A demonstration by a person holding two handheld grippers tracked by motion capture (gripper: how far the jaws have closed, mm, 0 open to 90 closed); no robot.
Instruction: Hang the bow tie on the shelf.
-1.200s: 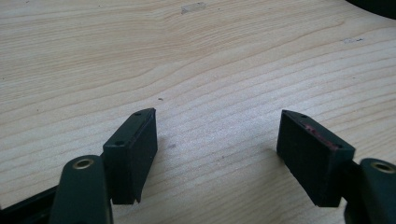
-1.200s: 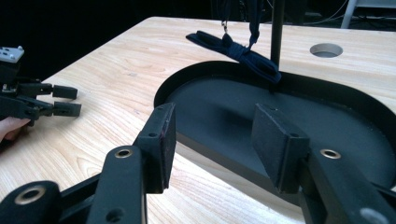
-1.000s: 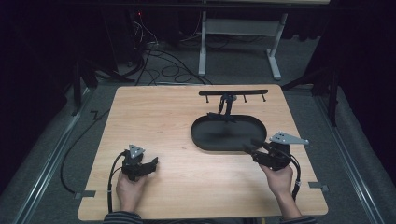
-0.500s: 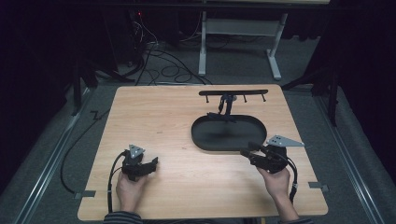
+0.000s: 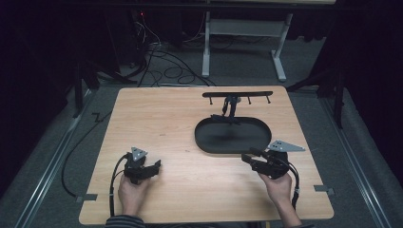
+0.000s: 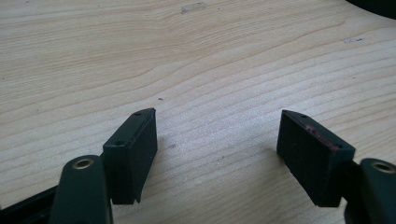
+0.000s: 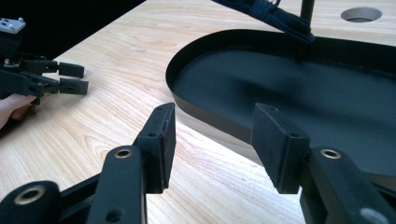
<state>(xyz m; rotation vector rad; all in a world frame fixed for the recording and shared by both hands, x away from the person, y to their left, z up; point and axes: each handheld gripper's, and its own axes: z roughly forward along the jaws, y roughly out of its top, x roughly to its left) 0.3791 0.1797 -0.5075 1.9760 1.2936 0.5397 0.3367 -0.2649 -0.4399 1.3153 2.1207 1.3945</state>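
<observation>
1. Right gripper [image 5: 253, 159] hangs just off the near rim of the tray [image 5: 204, 142], jaws apart with nothing between them. In its own view [image 7: 210, 144] the rim runs across the gap between the two pads, close ahead, so the tray is what it is aimed at.
2. That tray is a black oval with a low wall, lying flat on the right half of the table [image 5: 161, 118]. Its floor [image 7: 261, 88] looks bare. Low, side-on jaws suit pinching the thin wall rather than reaching inside, I would judge.
3. At the tray's far edge a thin post rises to a dark rack [image 5: 237, 94] with small pegs under it. A dark strap-like bundle [image 7: 275, 16] hangs by the post; what it is cannot be told.
4. Left gripper [image 5: 154, 167] rests low near the table's front left, well apart from the tray. Its jaws stand wide over bare wood [image 6: 217, 135], gripping nothing, so it seems parked while the right side works.
5. Each gripper is held from behind by a hand [image 5: 280, 187], cables trailing toward the table's front edge, out of the way of the tray.
</observation>
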